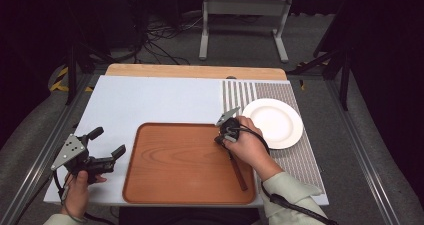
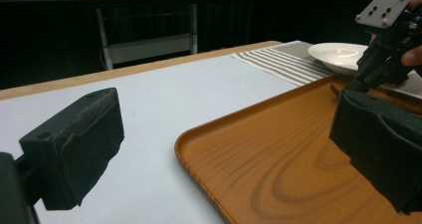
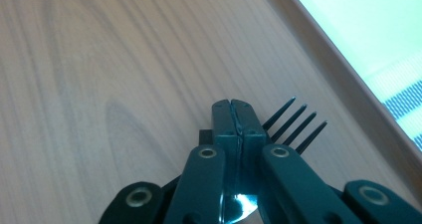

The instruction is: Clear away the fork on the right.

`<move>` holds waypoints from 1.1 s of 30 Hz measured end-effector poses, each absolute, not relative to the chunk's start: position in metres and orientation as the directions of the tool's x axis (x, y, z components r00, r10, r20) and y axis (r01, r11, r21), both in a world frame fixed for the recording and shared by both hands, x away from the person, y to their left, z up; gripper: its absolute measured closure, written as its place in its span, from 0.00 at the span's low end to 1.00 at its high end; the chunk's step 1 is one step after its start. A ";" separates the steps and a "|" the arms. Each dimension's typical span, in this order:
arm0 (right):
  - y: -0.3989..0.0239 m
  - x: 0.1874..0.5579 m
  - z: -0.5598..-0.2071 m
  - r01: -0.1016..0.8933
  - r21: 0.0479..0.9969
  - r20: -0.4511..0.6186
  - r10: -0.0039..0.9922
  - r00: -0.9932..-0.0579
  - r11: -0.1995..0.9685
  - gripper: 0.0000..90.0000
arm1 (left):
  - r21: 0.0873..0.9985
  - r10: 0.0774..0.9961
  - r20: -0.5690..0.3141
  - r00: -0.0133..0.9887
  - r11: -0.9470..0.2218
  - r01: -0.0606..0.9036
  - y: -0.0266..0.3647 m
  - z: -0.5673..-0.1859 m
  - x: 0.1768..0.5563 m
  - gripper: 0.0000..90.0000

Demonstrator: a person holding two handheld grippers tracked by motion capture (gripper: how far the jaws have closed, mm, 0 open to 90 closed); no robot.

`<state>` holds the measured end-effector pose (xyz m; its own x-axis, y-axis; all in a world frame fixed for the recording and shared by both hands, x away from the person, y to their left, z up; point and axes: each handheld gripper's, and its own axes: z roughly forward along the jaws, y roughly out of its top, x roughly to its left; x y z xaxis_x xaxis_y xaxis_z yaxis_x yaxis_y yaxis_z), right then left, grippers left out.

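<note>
Fork pinched near the tray's right edge: slip and snag risks

Fork (image 3: pixel 293 122) sits at centre right of the right gripper view, its dark tines poking out beside the right tool (image 3: pixel 233 115), whose jaws are pressed together on it over the wooden tray (image 1: pixel 175 185). In the high view this tool (image 1: pixel 225 135) stands at the tray's upper right corner, with a brown handle (image 1: pixel 239 172) trailing toward the lower right. The grip looks narrow and close to the tines, so I judge the long handle could swing or pivot in the pads, and the fork could drop back onto the tray. The raised tray rim (image 3: pixel 338 79) could catch the tines if the fork travels low toward the white plate (image 1: pixel 272 122) on the striped mat (image 1: pixel 300 160). The left tool (image 1: pixel 102 150), jaws spread and holding nothing, hangs over the bench (image 1: pixel 150 100) at lower left.
</note>
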<state>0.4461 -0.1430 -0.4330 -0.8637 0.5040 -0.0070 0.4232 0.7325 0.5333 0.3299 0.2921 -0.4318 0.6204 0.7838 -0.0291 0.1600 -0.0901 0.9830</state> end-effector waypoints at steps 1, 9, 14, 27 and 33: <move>-0.144 0.447 -0.433 0.421 0.532 -0.012 0.504 -0.864 0.735 1.00 | 0.983 0.785 -0.029 0.619 -0.089 0.159 0.292 -0.432 0.330 0.01; -0.158 0.450 -0.431 0.449 0.524 -0.025 0.540 -0.841 0.724 1.00 | 0.983 0.784 -0.028 0.621 -0.090 0.158 0.292 -0.432 0.330 0.01; -0.162 0.451 -0.431 0.457 0.522 -0.029 0.550 -0.834 0.720 1.00 | 0.983 0.783 -0.028 0.621 -0.090 0.158 0.291 -0.432 0.330 0.01; -0.173 0.453 -0.430 0.482 0.517 -0.035 0.580 -0.814 0.708 1.00 | 0.984 0.784 -0.029 0.621 -0.087 0.155 0.291 -0.432 0.331 0.01; -0.177 0.454 -0.430 0.492 0.516 -0.037 0.592 -0.805 0.701 1.00 | 0.984 0.784 -0.029 0.621 -0.088 0.156 0.291 -0.432 0.331 0.01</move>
<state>0.4539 -0.1766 -0.4299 -0.8051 0.5920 -0.0374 0.4918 0.7015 0.5158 0.3306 0.2911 -0.4319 0.6205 0.7837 -0.0287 0.1564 -0.0879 0.9838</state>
